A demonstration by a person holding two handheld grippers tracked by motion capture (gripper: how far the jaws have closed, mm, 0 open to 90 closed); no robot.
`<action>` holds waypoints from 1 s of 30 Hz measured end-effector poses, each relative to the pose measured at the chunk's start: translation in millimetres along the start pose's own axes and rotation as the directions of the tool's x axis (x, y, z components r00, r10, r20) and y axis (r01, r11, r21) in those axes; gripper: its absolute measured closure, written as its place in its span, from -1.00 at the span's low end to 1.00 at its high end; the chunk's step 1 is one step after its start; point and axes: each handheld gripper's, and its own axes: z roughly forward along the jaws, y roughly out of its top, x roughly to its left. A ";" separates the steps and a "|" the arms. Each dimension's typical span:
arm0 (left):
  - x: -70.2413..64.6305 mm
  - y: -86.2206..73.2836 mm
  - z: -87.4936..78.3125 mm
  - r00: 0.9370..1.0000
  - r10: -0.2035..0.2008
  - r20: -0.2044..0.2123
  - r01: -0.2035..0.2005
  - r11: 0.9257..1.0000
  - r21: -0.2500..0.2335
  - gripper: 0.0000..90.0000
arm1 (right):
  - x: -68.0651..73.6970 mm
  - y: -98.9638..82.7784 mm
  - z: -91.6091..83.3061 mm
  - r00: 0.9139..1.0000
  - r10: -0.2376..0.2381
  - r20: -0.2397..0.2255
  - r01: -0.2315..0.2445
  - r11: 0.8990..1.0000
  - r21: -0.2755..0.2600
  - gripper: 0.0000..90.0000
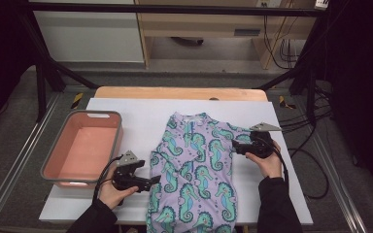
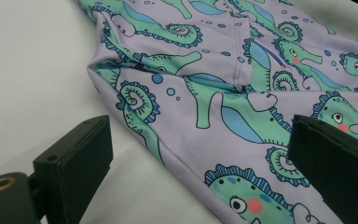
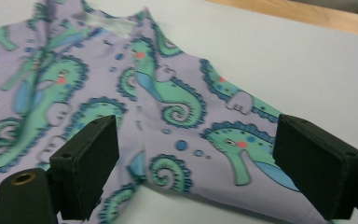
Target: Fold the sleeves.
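In the high view a pink tub [image 1: 83,145] with a grey rim sits at the left of the white surface [image 1: 141,114], nothing inside it. A lilac garment [image 1: 194,170] printed with green seahorses lies flat at the middle, its lower end running off the near edge. The left gripper [image 1: 148,182] is at its left edge, the right gripper [image 1: 237,148] over its right sleeve; both are held in hands in black sleeves. A strip of wood [image 1: 179,92] shows beyond the white sheet, then grey floor, black frame poles, pale cabinets and cables at the right. In the left gripper view the fingers [image 2: 74,163] stand spread, with the garment's [image 2: 223,93] folded edge between them, untouched. In the right gripper view the fingers [image 3: 88,154] are spread wide either side of the sleeve [image 3: 214,126], not pressing it; white surface and the wood edge [image 3: 307,16] lie behind.
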 end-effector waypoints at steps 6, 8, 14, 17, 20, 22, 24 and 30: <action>0.1 0.5 -0.3 1.000 0.005 0.000 -0.005 1.000 -0.004 -0.86 | -15.2 -5.6 9.9 0.998 0.033 0.049 -0.036 0.998 0.046 -0.59; 0.5 0.5 -0.3 1.000 0.002 0.002 -0.002 1.000 -0.003 -0.86 | -19.3 -7.0 11.2 0.997 0.040 0.059 -0.043 0.998 0.054 -0.56; 1.1 0.0 0.2 1.000 0.003 0.002 -0.003 1.000 0.002 -0.86 | -32.4 -11.4 16.1 0.990 0.062 0.125 -0.069 0.996 0.053 -0.32; 1.5 0.1 0.3 1.000 0.000 0.002 0.000 1.000 -0.001 -0.86 | -37.3 -14.1 19.3 0.987 0.049 0.151 -0.060 0.996 0.069 -0.18; 1.8 -0.5 0.8 1.000 -0.002 0.002 0.002 1.000 0.003 -0.86 | -42.4 -16.9 23.1 0.985 0.059 0.164 -0.073 0.994 0.084 -0.14; 2.0 -0.4 0.7 1.000 -0.003 0.002 0.003 1.000 0.002 -0.86 | -45.7 -19.0 24.8 0.982 0.073 0.172 -0.091 0.991 0.095 -0.13; 2.2 -0.2 0.5 1.000 -0.002 0.001 0.002 1.000 0.001 -0.86 | -48.6 -20.9 26.0 0.980 0.101 0.170 -0.118 0.989 0.090 -0.13; 2.4 -0.7 1.1 1.000 0.000 0.003 0.000 1.000 0.008 -0.86 | -52.1 -23.1 28.6 0.978 0.143 0.150 -0.158 0.983 0.097 -0.04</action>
